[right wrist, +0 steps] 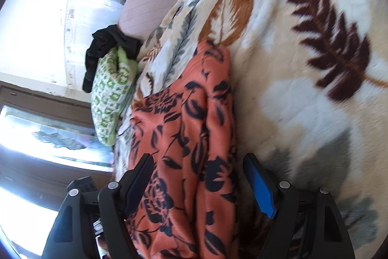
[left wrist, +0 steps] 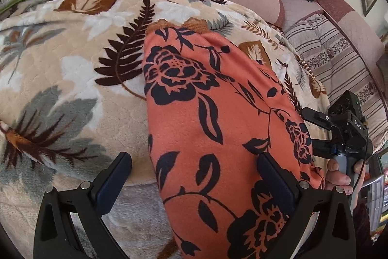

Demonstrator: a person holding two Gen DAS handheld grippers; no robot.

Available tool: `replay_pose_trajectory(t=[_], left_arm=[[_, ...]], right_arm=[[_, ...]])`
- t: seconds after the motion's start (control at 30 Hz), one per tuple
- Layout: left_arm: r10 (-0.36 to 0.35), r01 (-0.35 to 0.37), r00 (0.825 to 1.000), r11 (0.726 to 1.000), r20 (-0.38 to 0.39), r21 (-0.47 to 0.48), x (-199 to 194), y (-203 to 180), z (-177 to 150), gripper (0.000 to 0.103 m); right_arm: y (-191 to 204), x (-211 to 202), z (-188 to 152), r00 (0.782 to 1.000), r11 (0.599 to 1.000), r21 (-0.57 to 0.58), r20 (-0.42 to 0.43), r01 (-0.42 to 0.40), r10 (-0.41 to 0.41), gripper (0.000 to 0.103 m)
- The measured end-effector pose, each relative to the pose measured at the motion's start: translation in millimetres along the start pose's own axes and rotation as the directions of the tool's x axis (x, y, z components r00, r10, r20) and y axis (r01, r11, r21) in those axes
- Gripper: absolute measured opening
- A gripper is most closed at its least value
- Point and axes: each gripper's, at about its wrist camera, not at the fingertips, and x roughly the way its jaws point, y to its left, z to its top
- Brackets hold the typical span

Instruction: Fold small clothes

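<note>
I see my left tool (left wrist: 194, 176) and right tool (right wrist: 198, 176) both spread apart — nothing clamped — over the orange floral garment (left wrist: 206, 113) on the leaf-print blanket (left wrist: 72, 64).

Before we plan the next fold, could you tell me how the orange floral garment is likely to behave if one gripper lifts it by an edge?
The orange floral garment would probably drape limply: it already lies in soft creases. It looks thin, so likely light. On the plush leaf-print blanket it may drag rather than slide.
</note>
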Motion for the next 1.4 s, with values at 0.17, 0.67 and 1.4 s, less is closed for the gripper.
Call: replay_pose_trajectory(t=[0.17, 0.67, 1.4], left_arm=[[-0.072, 0.071, 0.997, 0.997, -0.021, -0.028, 2.3, 1.4, 1.9, 0.102], [-0.027, 0.025, 0.999, 0.997, 0.033, 0.071, -13.3, -13.1, 1.4, 0.047], [0.135, -0.152, 0.961, 0.987, 0.241, 0.056, -125.2, 40.1, -12.1, 0.046]], right_arm=[[18.0, 13.7, -7.8, 0.998, 0.995, -0.082, 0.011, 0.062, -0.061, 0.080], [88.5, 17.0, -36.9, 0.917, 0.846, -0.365, 0.242, 0.388, -0.317, 0.043], [177.2, 66.6, -76.8, 0.960, 0.854, -0.477, 0.265, 0.208, -0.086, 0.041]])
